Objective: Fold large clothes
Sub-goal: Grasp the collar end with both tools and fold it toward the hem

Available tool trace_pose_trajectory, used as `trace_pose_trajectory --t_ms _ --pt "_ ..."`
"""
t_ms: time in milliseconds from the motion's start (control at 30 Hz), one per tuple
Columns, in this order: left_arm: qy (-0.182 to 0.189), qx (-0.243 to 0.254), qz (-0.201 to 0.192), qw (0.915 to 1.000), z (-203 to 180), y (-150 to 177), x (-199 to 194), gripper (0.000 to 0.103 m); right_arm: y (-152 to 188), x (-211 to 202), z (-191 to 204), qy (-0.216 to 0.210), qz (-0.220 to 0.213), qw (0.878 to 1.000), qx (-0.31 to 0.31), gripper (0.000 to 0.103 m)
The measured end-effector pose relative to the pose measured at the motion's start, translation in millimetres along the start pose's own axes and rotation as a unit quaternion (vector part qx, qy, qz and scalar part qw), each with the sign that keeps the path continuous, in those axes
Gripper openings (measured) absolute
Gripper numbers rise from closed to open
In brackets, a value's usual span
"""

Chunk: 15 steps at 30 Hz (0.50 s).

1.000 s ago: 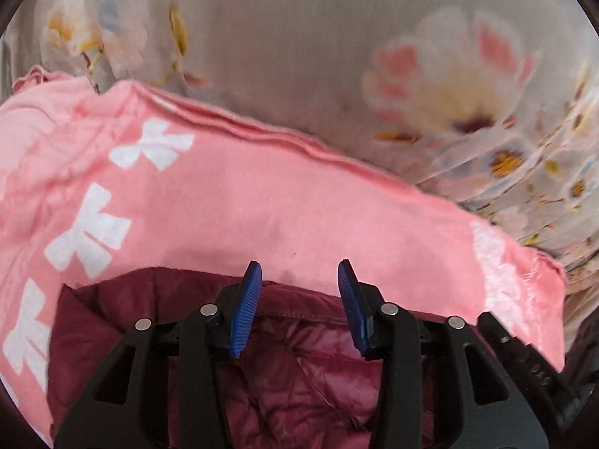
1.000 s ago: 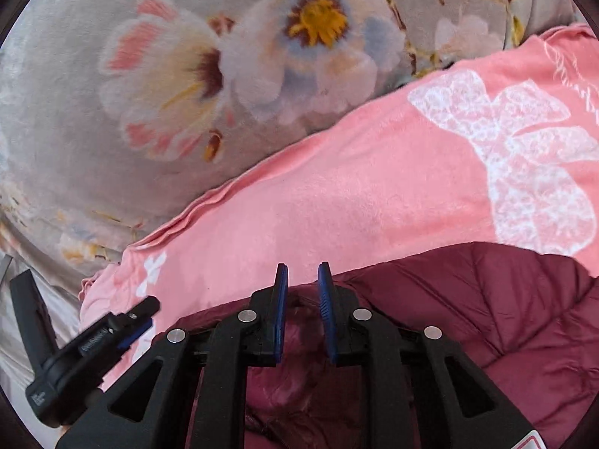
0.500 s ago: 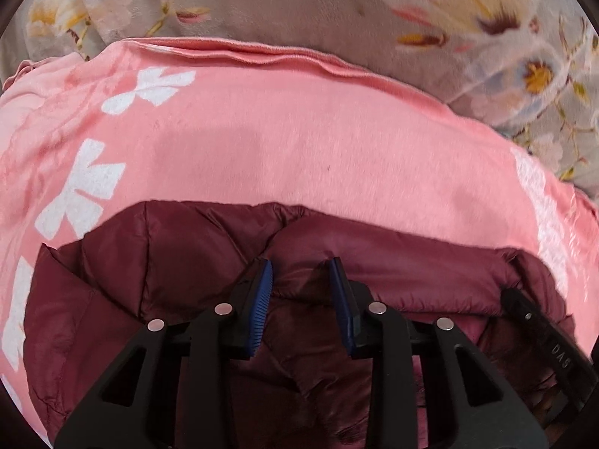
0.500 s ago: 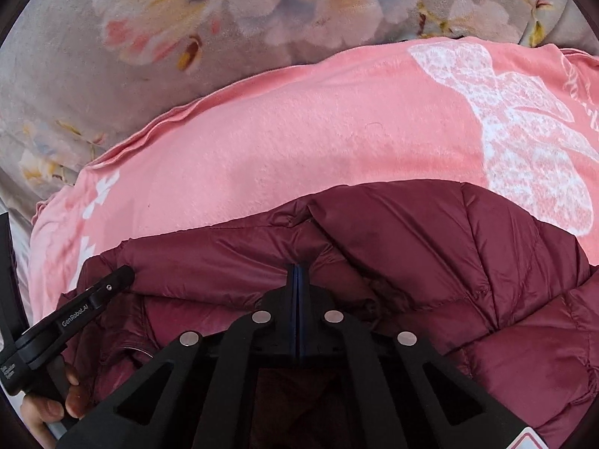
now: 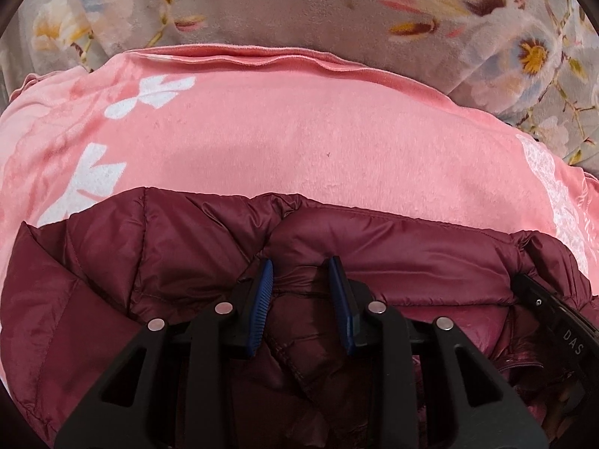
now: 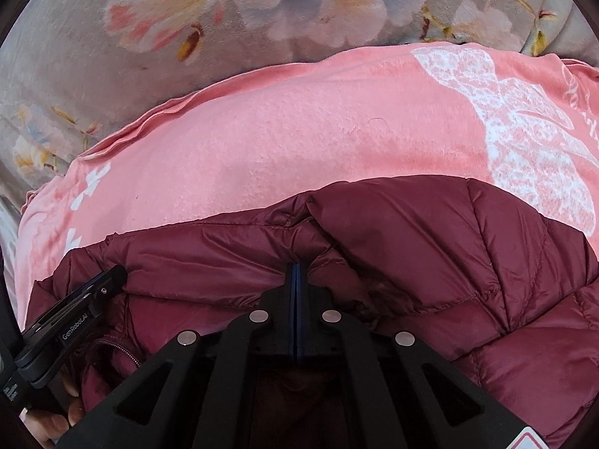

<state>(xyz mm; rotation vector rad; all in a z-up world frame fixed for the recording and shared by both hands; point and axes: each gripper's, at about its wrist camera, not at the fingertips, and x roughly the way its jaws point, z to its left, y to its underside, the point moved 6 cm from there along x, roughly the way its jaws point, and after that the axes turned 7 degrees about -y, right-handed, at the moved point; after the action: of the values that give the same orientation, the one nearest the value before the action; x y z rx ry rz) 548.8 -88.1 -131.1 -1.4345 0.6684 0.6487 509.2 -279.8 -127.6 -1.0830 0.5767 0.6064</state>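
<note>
Down we've come: maroon jacket [image 5: 393, 258] now lies low in frame on pink blanket [image 5: 299, 142], left gripper [image 5: 301, 280] half-spread pinching a puffy ridge, right gripper [image 6: 296, 273] clamped flat on its seam, keeping the fold edge straight.

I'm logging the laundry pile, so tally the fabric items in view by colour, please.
Maroon: 1, the quilted puffer jacket
Pink: 1, the fleece blanket with white bow prints
Grey floral: 1, the plush bedspread underneath
Total: 3
</note>
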Motion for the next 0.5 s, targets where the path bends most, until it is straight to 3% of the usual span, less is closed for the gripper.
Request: trace_pose_trajectory --t_ms 500 --pt "-0.015 0.012 -0.004 0.9998 -3.0 0.0 1.1 0.030 -1.7 4.0 5.4 0.032 0.000 0.999 -0.030 0.000"
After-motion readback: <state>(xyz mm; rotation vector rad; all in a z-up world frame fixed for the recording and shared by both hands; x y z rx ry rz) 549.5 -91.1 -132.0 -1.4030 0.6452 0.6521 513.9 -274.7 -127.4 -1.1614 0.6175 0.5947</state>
